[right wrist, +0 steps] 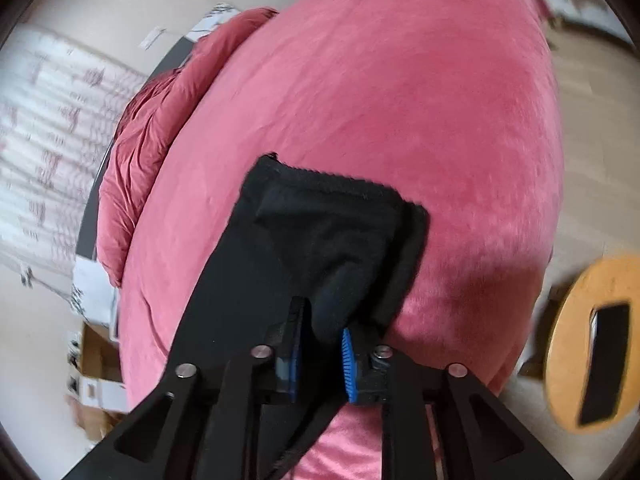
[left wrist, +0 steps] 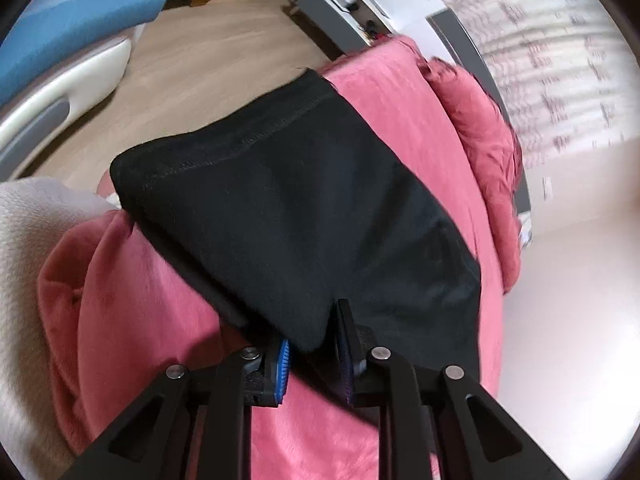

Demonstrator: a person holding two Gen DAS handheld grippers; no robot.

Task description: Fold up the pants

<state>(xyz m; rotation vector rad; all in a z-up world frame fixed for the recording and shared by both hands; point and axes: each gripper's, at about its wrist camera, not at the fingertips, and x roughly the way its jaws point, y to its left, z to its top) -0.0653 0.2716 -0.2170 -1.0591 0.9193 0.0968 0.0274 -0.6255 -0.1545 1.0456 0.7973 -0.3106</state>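
Observation:
The black pants (left wrist: 296,216) hang over a pink plush blanket (left wrist: 400,120). My left gripper (left wrist: 312,344) is shut on a bunched corner of the pants, and their stitched hem runs across the far edge. In the right wrist view my right gripper (right wrist: 320,344) is shut on another bunch of the black pants (right wrist: 336,236), whose far edge with a fuzzy seam hangs over the pink blanket (right wrist: 400,100). Both views are motion-blurred.
A crumpled red quilt (left wrist: 480,128) lies along the blanket's edge by a dark bed frame (left wrist: 472,40). Wooden floor (left wrist: 208,48) and a blue cushion (left wrist: 80,12) lie far left. A round orange stool (right wrist: 568,340) bearing a black phone (right wrist: 604,360) stands at right.

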